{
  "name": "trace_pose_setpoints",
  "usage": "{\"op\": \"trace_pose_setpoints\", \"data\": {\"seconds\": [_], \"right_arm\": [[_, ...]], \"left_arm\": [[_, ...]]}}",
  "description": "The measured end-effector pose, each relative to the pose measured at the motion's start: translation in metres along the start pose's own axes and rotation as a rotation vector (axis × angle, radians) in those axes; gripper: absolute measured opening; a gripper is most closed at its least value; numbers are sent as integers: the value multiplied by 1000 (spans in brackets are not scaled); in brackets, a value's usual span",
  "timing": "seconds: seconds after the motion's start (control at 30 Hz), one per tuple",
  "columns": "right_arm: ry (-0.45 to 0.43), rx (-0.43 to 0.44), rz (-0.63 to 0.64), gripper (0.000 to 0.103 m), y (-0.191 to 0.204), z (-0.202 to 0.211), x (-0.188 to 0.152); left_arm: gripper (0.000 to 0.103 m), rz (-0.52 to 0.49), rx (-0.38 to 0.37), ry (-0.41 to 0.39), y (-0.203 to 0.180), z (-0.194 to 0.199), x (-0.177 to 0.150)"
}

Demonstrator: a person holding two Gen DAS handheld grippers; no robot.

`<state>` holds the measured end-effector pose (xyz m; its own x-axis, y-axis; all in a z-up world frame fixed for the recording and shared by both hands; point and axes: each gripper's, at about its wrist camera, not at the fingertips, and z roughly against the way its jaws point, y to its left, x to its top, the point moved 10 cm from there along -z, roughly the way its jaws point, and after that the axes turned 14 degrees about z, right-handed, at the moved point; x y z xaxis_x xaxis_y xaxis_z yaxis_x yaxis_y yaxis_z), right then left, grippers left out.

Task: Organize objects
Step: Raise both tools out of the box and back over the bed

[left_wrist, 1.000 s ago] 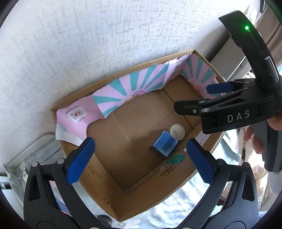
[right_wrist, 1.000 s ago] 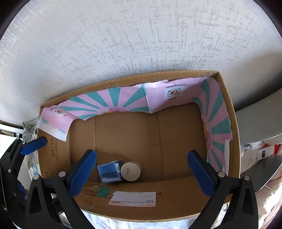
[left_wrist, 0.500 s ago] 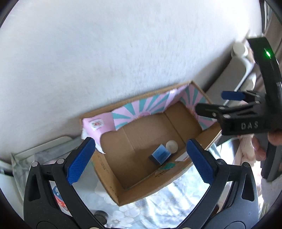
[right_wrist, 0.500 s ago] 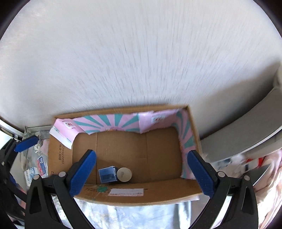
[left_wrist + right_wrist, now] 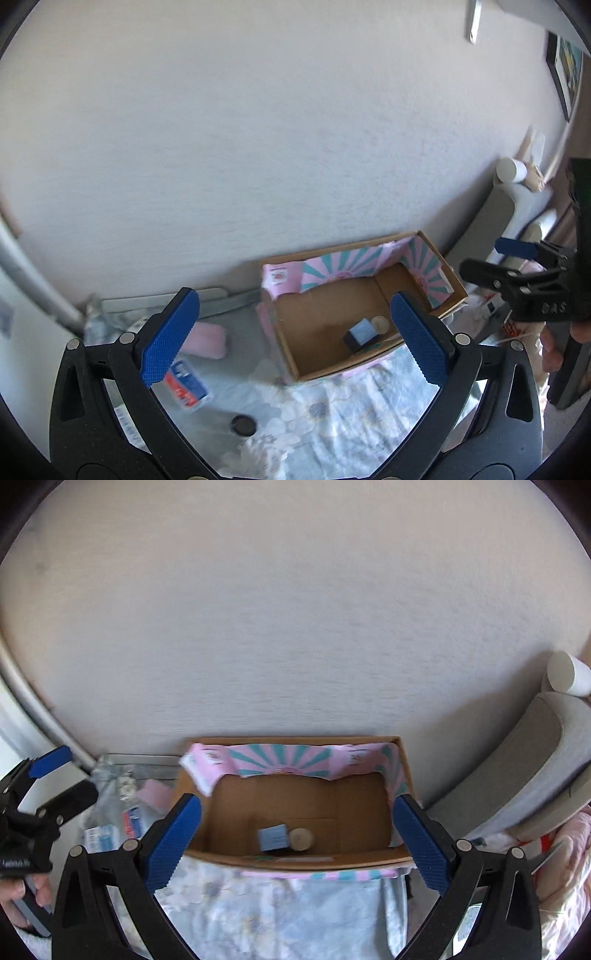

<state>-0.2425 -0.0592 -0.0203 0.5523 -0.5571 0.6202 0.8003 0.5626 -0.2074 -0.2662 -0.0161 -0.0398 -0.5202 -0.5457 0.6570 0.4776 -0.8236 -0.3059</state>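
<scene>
An open cardboard box [image 5: 288,354] [image 5: 404,775] with pink-and-teal paper lining stands against the wall on a floral cloth. Inside it lie a small blue box [image 5: 362,332] [image 5: 273,837] and a round white lid [image 5: 380,324] [image 5: 301,839], side by side near the front wall. My left gripper [image 5: 295,343] is open and empty, held well back from the box. My right gripper [image 5: 297,842] is open and empty, also back and above; it shows in the left wrist view [image 5: 517,266] at the right.
On the cloth left of the box lie a pink pad [image 5: 207,341], a blue-and-red packet [image 5: 186,384] and a small dark disc [image 5: 243,424]. Plastic-wrapped items [image 5: 114,812] sit by the wall. A grey cushion [image 5: 524,775] and a white cup [image 5: 567,674] are at right.
Both grippers have pulled back and up from the box, which now looks much smaller. More of the cloth and loose items came into view. Both stay open.
</scene>
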Motion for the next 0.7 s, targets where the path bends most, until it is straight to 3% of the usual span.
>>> {"op": "trace_pose_setpoints", "data": {"seconds": [0.33, 0.7], "right_arm": [[-108, 120, 128, 103, 84, 36, -6], [-153, 240, 261, 103, 170, 36, -29]], "left_arm": [[103, 69, 141, -77, 65, 69, -25], [103, 220, 295, -112, 148, 128, -71]]}}
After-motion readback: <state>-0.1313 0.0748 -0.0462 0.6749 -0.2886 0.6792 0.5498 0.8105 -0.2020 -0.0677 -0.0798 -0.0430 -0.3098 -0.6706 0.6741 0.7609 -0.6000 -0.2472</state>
